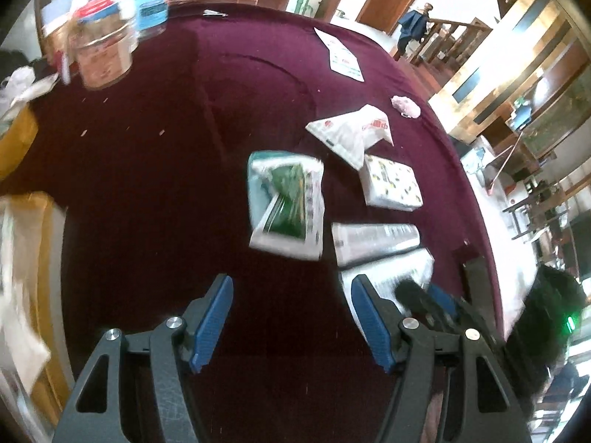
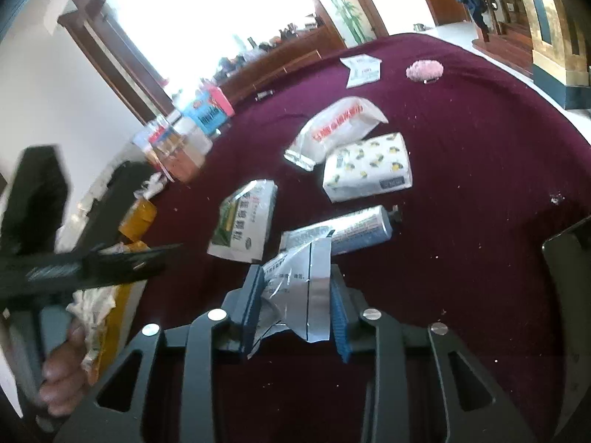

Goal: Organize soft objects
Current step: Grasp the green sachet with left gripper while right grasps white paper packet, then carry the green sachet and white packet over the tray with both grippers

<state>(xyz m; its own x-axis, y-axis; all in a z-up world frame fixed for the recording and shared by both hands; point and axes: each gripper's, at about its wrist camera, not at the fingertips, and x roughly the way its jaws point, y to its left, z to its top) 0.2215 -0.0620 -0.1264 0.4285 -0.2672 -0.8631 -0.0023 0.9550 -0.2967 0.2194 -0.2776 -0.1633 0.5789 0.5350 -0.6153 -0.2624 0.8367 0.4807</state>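
My right gripper [image 2: 297, 306] is shut on a crumpled silver foil packet [image 2: 295, 288], held just above the maroon tablecloth [image 2: 461, 184]. In front of it lie a toothpaste-like tube [image 2: 354, 229], a green-and-white pouch [image 2: 245, 229], a tissue pack with yellow prints [image 2: 369, 171] and a white bag with red letters [image 2: 340, 125]. My left gripper [image 1: 291, 306] is open and empty above the cloth, short of the green pouch [image 1: 288, 203]. The tube [image 1: 373, 240], tissue pack [image 1: 391, 184] and white bag [image 1: 351, 133] lie to its right. The right gripper and its foil packet [image 1: 388, 277] show beside my right finger.
A pink fluffy ball [image 2: 424, 70] and a paper leaflet [image 2: 364, 68] lie farther back. Jars and boxes [image 1: 103, 48] stand at the far left of the table. Yellow packets and crumpled bags [image 2: 110, 295] sit along the left edge. A dark phone-like slab [image 2: 569, 258] lies at the right.
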